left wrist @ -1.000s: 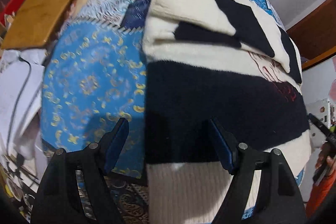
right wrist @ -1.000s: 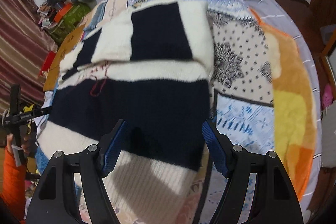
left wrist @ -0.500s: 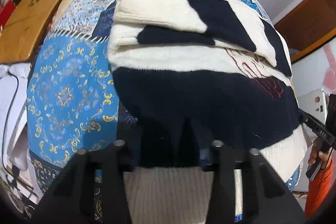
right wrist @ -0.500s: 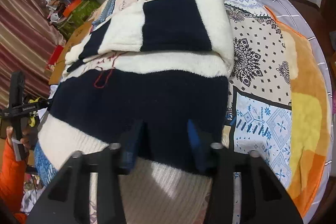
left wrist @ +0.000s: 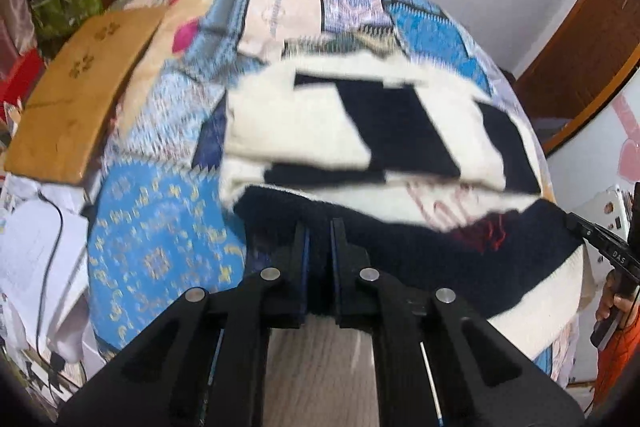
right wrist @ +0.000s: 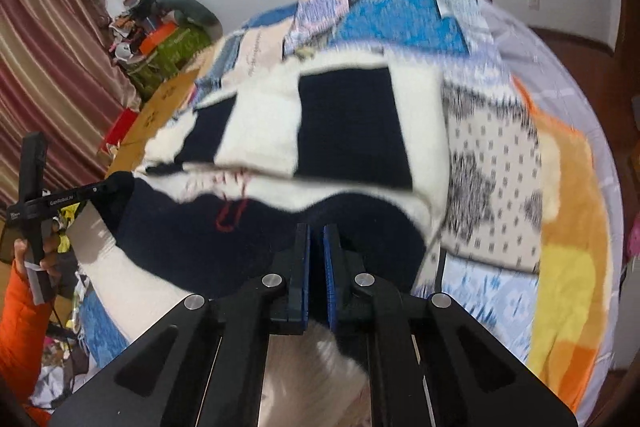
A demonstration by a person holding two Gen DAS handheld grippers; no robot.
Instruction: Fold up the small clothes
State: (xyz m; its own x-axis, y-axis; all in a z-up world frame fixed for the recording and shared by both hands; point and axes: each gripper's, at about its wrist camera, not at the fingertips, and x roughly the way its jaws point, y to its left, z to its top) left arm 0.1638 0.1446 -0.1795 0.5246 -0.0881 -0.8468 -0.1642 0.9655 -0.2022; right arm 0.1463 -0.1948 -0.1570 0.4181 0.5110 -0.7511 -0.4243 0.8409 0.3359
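Soft, thick striped sweater [left wrist: 360, 131] on bed: left tool [left wrist: 319, 235] and right tool [right wrist: 316, 239] both clamped on near hem corners.

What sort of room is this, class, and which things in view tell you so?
Probably a bedroom in a home: a sweater lies on a bed under a patchwork quilt, with striped curtains and a cluttered corner by the wall.
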